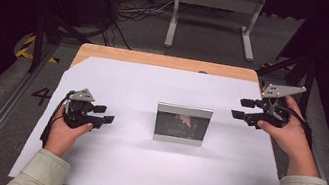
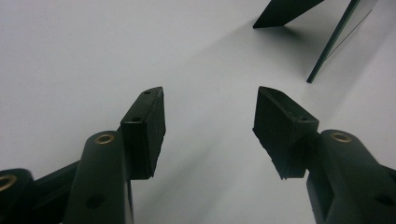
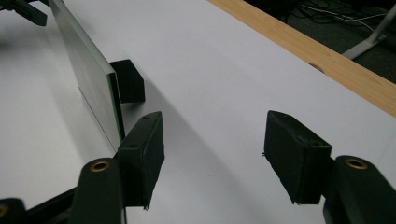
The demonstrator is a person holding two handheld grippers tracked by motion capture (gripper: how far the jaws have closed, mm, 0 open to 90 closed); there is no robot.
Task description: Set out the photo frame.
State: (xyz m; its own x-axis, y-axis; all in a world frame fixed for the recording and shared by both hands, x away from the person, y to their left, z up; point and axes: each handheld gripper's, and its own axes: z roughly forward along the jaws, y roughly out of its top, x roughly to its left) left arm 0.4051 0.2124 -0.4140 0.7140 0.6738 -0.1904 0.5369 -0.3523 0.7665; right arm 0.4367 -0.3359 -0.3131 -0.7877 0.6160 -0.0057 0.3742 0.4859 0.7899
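A small picture frame [image 1: 182,124] with a silver border and dark glass stands upright at the middle of the table. My left gripper [image 1: 107,114] rests low on the white sheet to the frame's left, pointing toward it. Its jaws stand open with nothing between them [image 2: 210,93], and the frame's edge [image 2: 343,35] and back prop [image 2: 280,11] show ahead. My right gripper [image 1: 238,108] hovers to the right of the frame, jaws open and empty [image 3: 215,119]. The frame [image 3: 88,70] shows edge-on just beyond its left finger, with the black prop [image 3: 128,79] behind.
A white sheet [image 1: 140,164] covers most of the wooden table [image 1: 157,60]. Beyond the far edge, a grey metal stand [image 1: 214,9] and loose cables [image 1: 135,11] lie on the floor. Dark posts flank both sides of the table.
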